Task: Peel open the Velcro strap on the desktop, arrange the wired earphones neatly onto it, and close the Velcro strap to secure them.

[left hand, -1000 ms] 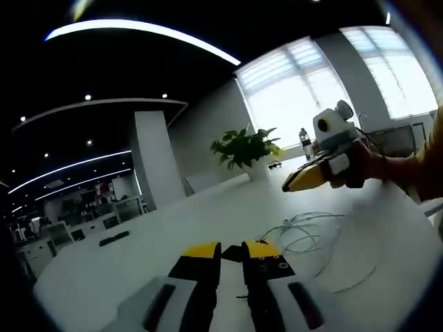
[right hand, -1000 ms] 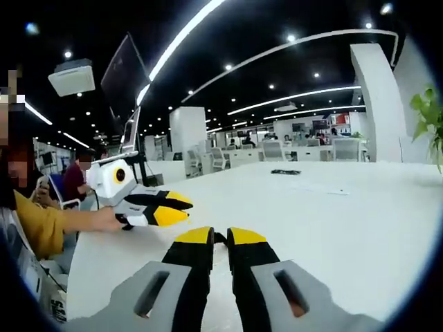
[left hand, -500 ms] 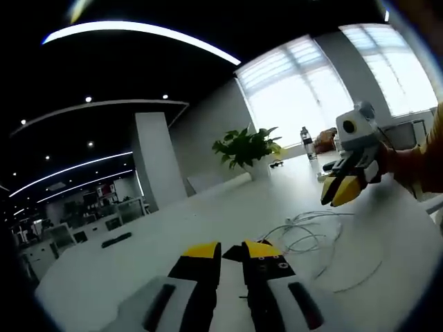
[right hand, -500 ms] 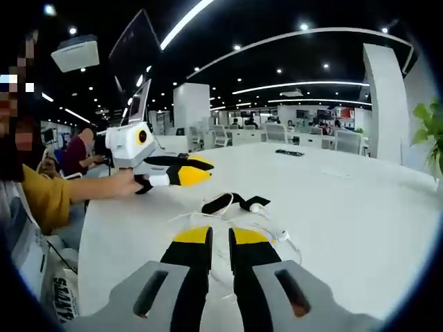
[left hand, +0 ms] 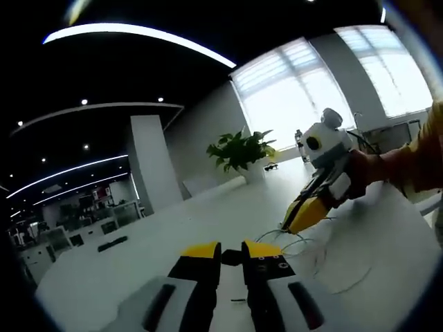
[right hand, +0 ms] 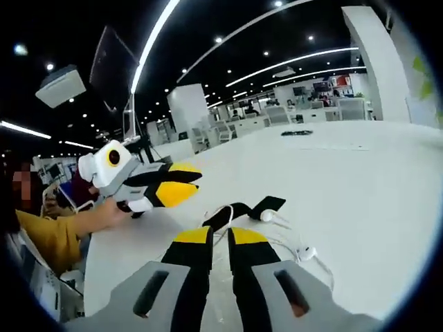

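The Velcro strap (right hand: 239,209) is seen lying flat on the white counter (right hand: 360,180), just ahead of the right gripper (right hand: 220,237), whose yellow-tipped jaws are drawn nearly together with nothing held between them. The wired earphones (right hand: 299,253) are strewn beside the strap, one bud resting at the strap's far end and the cable looped loosely over the counter toward the right.

In the left gripper view, the left gripper (left hand: 231,249) is likewise nearly closed and empty, poised low over the counter, with the cable coils just beyond it. The right gripper is caught there coming in from the right, tips angled down toward the tangle of cable.

The strap looks not yet peeled open, so that would seem to be the step in hand. It would best be done with one end pinned against the counter by one gripper while the free tab is pinched by the other and drawn up and back slowly. The cable lying close against the strap should be kept out of the pinch.
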